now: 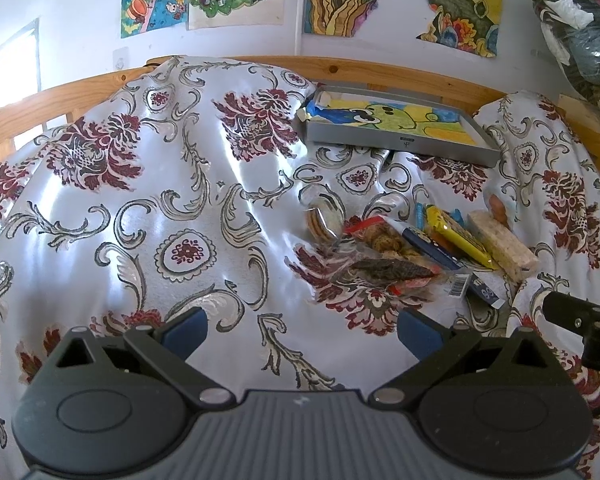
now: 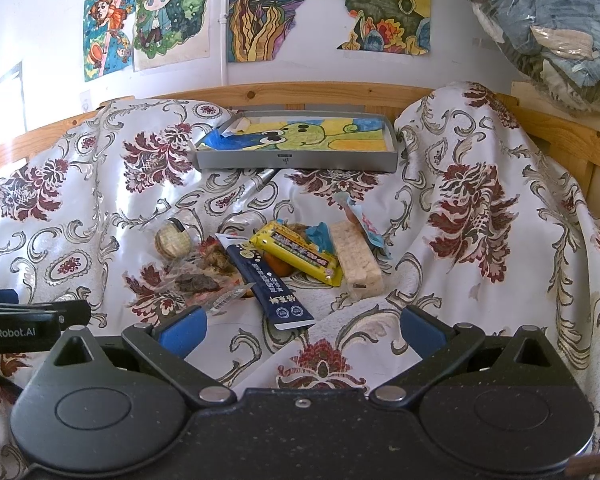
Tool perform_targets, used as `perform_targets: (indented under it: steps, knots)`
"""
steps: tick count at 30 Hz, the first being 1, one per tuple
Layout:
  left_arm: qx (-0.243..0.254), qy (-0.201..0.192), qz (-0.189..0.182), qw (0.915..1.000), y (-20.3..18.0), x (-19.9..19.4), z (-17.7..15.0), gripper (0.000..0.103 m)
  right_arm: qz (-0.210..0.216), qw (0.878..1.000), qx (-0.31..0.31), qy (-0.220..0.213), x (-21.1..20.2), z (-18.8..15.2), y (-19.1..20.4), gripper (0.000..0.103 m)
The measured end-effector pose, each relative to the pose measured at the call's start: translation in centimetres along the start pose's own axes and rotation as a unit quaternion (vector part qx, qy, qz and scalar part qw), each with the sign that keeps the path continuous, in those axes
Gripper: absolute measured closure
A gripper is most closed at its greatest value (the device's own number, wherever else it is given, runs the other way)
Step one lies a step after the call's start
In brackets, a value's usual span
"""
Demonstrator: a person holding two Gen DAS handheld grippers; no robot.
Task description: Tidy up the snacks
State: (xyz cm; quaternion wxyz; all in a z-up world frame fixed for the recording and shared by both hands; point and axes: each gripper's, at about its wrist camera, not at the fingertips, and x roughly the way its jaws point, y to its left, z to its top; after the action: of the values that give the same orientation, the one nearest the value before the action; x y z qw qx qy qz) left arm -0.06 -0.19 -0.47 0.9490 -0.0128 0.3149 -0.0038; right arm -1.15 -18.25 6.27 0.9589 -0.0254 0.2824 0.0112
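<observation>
Both grippers, left [image 1: 302,334] and right [image 2: 302,330], hover with jaws spread wide and empty above the floral white bedspread [image 2: 480,240]. Just beyond lies the heap of wrapped snacks [image 2: 288,256], dark-blue sachet [image 2: 270,280] nearest. Farther back sits the shallow grey tray [image 2: 296,160].

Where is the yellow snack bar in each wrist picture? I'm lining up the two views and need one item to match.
Left wrist view: the yellow snack bar lies right of centre, between the dark blue packet and the pale rice cracker block.
Right wrist view: the yellow snack bar sits near the centre, again between the dark blue packet and the cracker block.
Shared landmark: the grey tray with the drawing, behind the pile.
</observation>
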Motion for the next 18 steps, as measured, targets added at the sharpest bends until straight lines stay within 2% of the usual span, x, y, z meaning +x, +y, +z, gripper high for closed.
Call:
perform_targets:
  steps: [18]
  knots:
    - [-0.004,0.015,-0.004,0.9999,0.01,0.76,0.06,0.0,-0.011,1.0,0.004,-0.002,-0.08,0.16,-0.14,0.001]
